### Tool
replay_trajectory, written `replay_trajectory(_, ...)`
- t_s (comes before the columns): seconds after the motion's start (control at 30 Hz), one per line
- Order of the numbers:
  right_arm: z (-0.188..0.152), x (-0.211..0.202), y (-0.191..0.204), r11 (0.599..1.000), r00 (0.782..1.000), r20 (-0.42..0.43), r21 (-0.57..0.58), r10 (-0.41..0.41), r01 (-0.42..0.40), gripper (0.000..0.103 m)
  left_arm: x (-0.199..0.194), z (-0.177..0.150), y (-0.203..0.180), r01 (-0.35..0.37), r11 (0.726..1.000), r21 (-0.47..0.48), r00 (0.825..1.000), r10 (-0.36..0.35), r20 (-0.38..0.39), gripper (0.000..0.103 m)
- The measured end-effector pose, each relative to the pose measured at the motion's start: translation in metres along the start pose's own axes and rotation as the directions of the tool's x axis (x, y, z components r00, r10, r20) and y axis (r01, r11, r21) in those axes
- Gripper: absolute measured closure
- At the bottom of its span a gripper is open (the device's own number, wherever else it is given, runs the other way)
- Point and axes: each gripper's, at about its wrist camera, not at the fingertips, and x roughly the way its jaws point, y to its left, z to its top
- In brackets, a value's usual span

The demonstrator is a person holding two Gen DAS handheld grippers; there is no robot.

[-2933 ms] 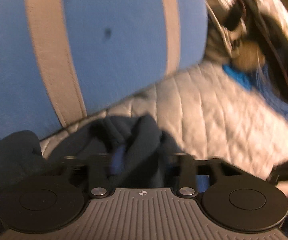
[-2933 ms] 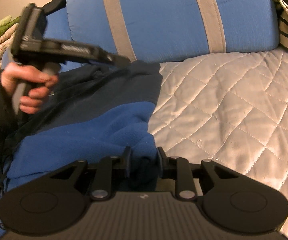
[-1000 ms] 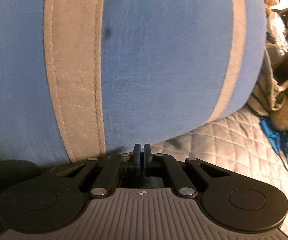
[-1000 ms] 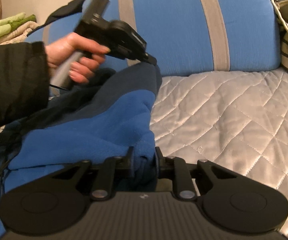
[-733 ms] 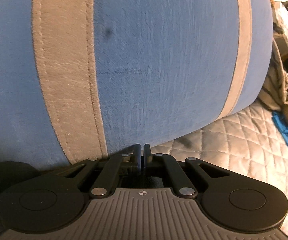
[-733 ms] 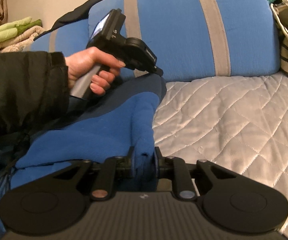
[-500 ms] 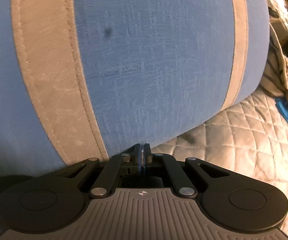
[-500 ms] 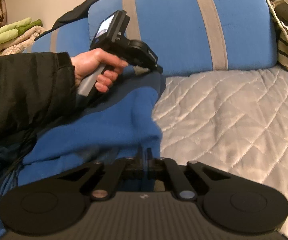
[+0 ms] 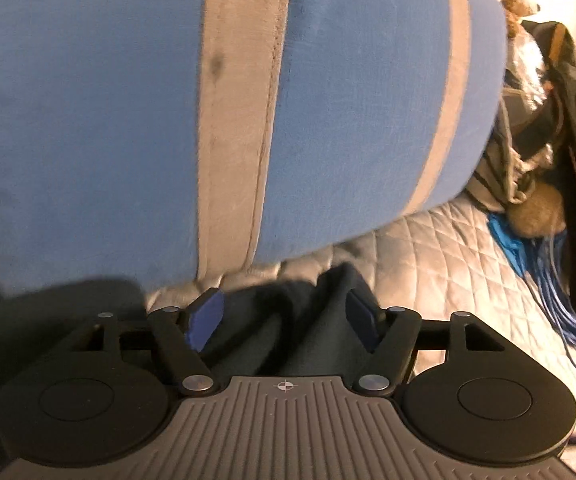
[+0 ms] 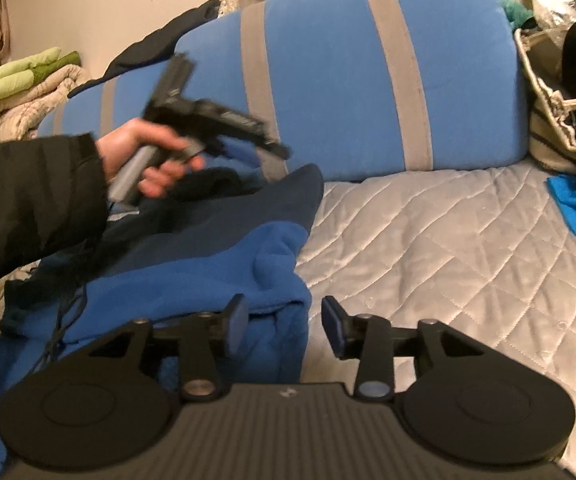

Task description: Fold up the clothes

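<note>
In the left wrist view, the left gripper (image 9: 285, 312) has just been opening; its jaws stand apart, and a dark fold of the fleece (image 9: 288, 328) lies loose between them without either pad (image 9: 207, 314) pressing on it. Just ahead of the fingertips rises the blue pillow (image 9: 348, 120) with grey stripes, resting on the quilt (image 9: 428, 264). To the gripper's right, well apart, sits a heap of bags and cloth (image 9: 548, 168) with blue cords trailing over the quilt.

In the right wrist view, far left of the right gripper (image 10: 283, 320), folded bedding (image 10: 19, 84) is stacked by the wall. Ahead and to its left, a hand (image 10: 143, 156) in a black sleeve (image 10: 27, 208) holds the left gripper (image 10: 275, 150), blurred, its tips just above the fleece's dark far corner, in front of the pillow (image 10: 328, 72). The fleece (image 10: 191, 268), navy on the far part and bright blue nearer, lies on the quilt (image 10: 448, 248) from that corner down to the right gripper. This gripper's jaws have also just been opening and stand apart; the blue near edge of the fleece sits between them, against the left pad (image 10: 237, 320) and clear of the right one. Right of the gripper the quilt is bare, and a woven bag (image 10: 556, 92) stands at the far right beside the pillow.
</note>
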Motion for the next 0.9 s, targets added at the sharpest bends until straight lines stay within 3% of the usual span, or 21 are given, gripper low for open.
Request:
replay_trajectory(0.07, 0.002, -0.005, 0.002, 1.0, 1.0, 0.001, 0.002, -0.012, 0.012, 0.041, 0.006, -0.006, -0.019, -0.027, 0.999, 0.028, 0.999, 0.028, -0.035, 0.035)
replay_trajectory(0.13, 0.006, -0.013, 0.005, 1.0, 1.0, 0.008, -0.005, -0.029, 0.029, 0.039, 0.005, -0.019, -0.025, -0.108, 0.993, 0.043, 0.99, 0.112, -0.082, 0.035)
replay_trajectory(0.2, 0.012, -0.023, 0.01, 0.999, 0.999, 0.02, -0.015, -0.047, 0.047, 0.032, -0.005, -0.031, -0.033, -0.187, 0.98, 0.065, 0.978, 0.192, -0.08, 0.035)
replay_trajectory(0.27, 0.019, -0.035, 0.015, 0.997, 0.997, 0.032, -0.028, -0.067, 0.068, 0.019, -0.032, -0.045, -0.04, -0.24, 0.967, 0.09, 0.969, 0.244, -0.036, 0.035)
replay_trajectory(0.4, 0.032, -0.054, 0.023, 0.994, 0.995, 0.023, -0.052, -0.095, 0.096, 0.016, -0.101, -0.079, -0.052, -0.282, 0.944, 0.168, 0.959, 0.275, 0.065, 0.035)
replay_trajectory(0.53, 0.042, -0.071, 0.033, 0.98, 0.985, 0.02, -0.105, -0.169, 0.17, 0.009, -0.175, -0.107, -0.06, -0.325, 0.929, 0.176, 0.943, 0.304, 0.135, 0.035)
replay_trajectory(0.73, 0.058, -0.106, 0.049, 0.963, 0.981, 0.056, -0.19, -0.186, 0.193, 0.0, -0.292, -0.128, -0.061, -0.321, 0.946, 0.056, 0.914, 0.294, 0.28, 0.034)
replay_trajectory(0.9, 0.065, -0.135, 0.044, 0.937, 0.959, 0.137, -0.215, -0.249, 0.274, 0.0, -0.364, -0.148, -0.067, -0.331, 0.943, -0.025, 0.864, 0.314, 0.393, 0.028)
